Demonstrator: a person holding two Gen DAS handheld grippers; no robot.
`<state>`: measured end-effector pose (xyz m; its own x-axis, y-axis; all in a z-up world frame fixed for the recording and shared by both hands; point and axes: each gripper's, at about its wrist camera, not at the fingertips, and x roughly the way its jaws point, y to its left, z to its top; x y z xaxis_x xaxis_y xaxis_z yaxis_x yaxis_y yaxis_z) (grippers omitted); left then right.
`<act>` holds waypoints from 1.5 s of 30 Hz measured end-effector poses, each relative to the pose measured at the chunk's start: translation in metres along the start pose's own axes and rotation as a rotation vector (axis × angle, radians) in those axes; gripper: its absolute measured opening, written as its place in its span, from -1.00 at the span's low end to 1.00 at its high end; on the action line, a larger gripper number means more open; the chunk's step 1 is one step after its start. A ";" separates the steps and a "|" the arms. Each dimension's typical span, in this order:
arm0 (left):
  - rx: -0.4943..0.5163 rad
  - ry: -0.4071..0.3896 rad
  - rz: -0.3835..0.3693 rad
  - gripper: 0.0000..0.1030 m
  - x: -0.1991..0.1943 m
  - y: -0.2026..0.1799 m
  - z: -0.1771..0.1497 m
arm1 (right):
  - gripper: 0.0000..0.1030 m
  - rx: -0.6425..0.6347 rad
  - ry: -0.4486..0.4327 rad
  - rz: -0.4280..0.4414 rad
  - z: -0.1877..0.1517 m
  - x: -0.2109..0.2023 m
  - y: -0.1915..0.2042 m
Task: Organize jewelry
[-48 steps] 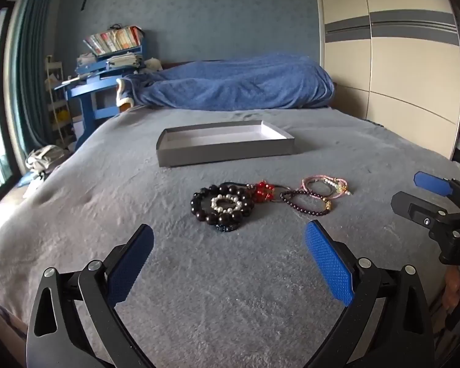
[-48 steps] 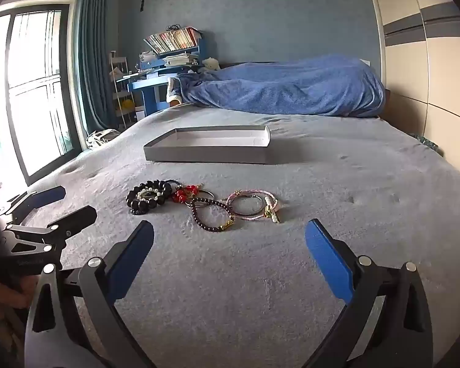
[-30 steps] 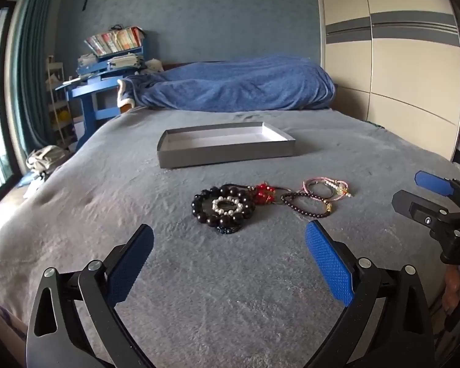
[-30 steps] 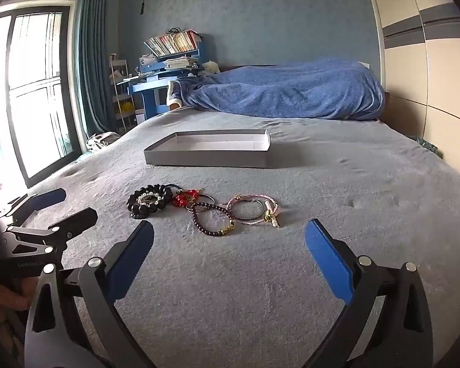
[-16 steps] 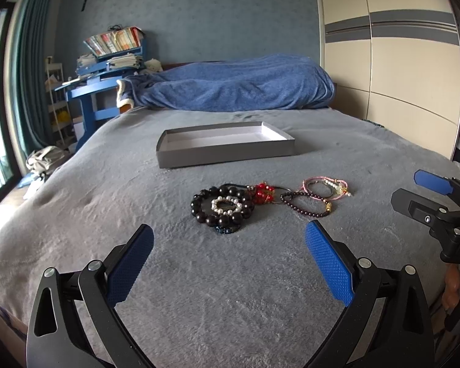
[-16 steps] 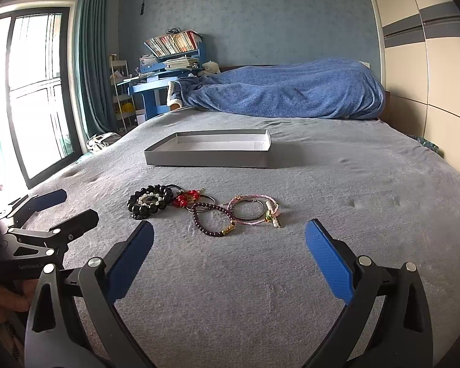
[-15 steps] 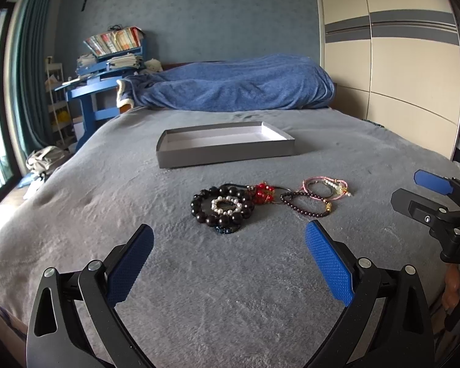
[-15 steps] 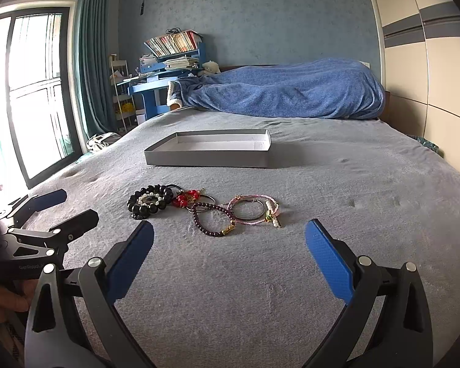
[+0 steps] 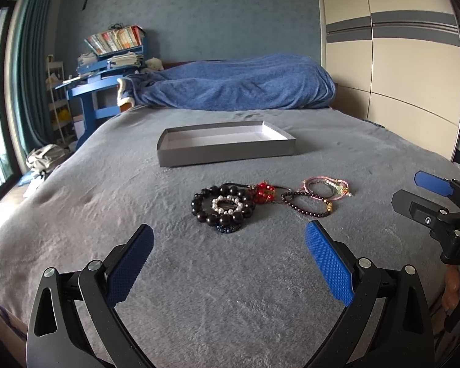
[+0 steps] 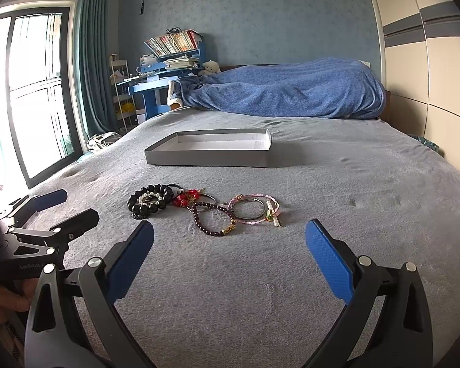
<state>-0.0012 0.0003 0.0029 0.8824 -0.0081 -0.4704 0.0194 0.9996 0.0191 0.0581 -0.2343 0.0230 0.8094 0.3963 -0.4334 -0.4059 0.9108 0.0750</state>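
Several bracelets lie in a row on the grey bed cover: a black bead bracelet with a small pearl ring inside it, a red bead piece, a dark maroon bead bracelet and a pink cord bracelet. They also show in the right wrist view: black, red, maroon, pink. An empty grey tray sits behind them. My left gripper is open and empty, just short of the black bracelet. My right gripper is open and empty, short of the maroon and pink bracelets.
A blue blanket is heaped at the head of the bed. A blue desk with books and a window with curtains stand to the left. A wardrobe lines the right wall. Each gripper appears at the edge of the other's view.
Both views have shifted only slightly; the bracelets and tray lie where they were, and both grippers stay open.
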 end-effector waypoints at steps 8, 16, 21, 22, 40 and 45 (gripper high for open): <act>-0.001 0.003 -0.002 0.90 0.000 0.000 -0.001 | 0.90 0.000 0.001 0.002 -0.002 0.003 0.000; -0.007 0.011 -0.004 0.90 0.003 0.000 -0.001 | 0.90 0.002 0.001 0.003 -0.002 0.004 0.000; -0.007 0.012 -0.004 0.90 0.003 0.000 -0.001 | 0.90 -0.002 0.000 0.004 -0.002 0.004 0.000; -0.008 0.011 -0.003 0.90 0.003 0.001 -0.001 | 0.90 -0.002 0.000 0.004 -0.002 0.004 0.000; -0.005 0.013 -0.003 0.90 0.003 0.001 -0.002 | 0.90 -0.003 -0.001 0.004 -0.002 0.004 0.001; -0.004 0.014 -0.003 0.90 0.003 0.001 -0.002 | 0.90 -0.002 -0.001 0.005 -0.002 0.004 0.001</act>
<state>0.0001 0.0010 -0.0003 0.8759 -0.0107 -0.4824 0.0198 0.9997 0.0138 0.0605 -0.2323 0.0193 0.8075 0.4010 -0.4325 -0.4110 0.9085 0.0750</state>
